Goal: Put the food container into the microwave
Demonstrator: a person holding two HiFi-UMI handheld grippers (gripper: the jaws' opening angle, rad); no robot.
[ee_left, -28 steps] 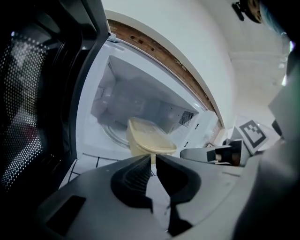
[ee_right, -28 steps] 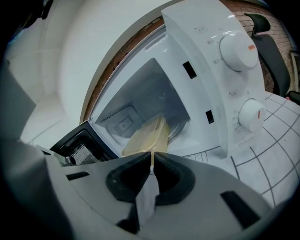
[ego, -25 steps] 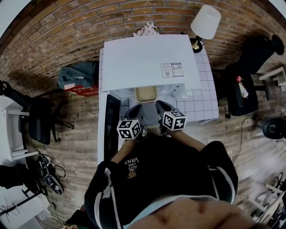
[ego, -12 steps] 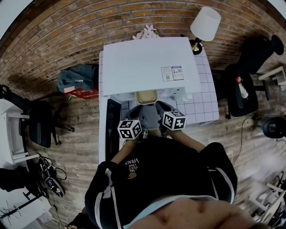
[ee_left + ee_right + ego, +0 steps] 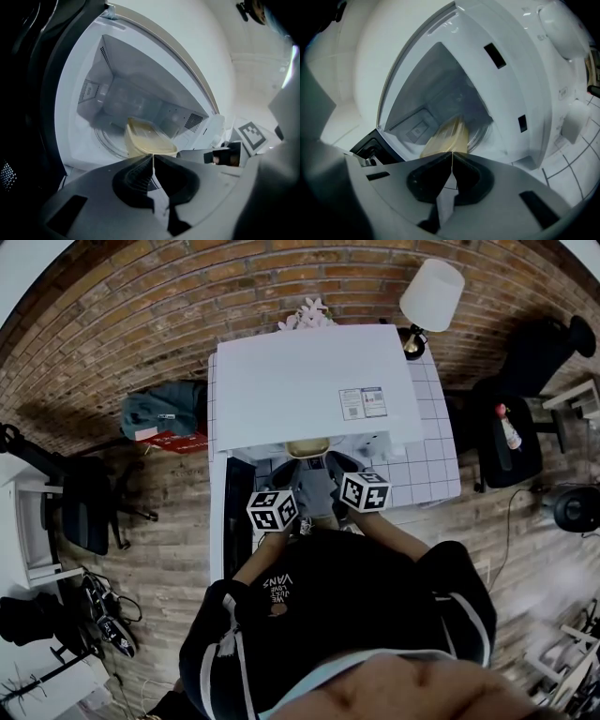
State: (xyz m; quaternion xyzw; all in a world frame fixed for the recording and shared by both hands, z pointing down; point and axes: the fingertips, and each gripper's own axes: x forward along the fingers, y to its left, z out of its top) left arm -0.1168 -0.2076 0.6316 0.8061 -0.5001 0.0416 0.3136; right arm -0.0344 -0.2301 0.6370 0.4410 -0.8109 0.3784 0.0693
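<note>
Right now both of my tongs are clenched on the food container [image 5: 307, 447], one on each side of its rim. In the left gripper view my left gripper [image 5: 153, 157] has its jaws pressed together, with only the thin pale-yellow lip of the container between them. The container juts out just above them, low in the middle of the frame, and its far end hangs over the glass turntable [image 5: 104, 140] inside the microwave [image 5: 122, 79]. In the right gripper view my right gripper [image 5: 452, 154] is pinched the same way on the opposite lip, and the container sits tilted near the centre of the frame, reaching in through the cavity's opening. From the head view the microwave's white top fills the upper middle, and only a sliver of the container shows under its front edge, just above my two grippers. The door [image 5: 234, 512] stands open as a dark panel at the left of them. The microwave sits on a white tiled table [image 5: 433, 465], with a lamp [image 5: 429, 292] at the upper right against the brick wall [image 5: 141, 296].
</note>
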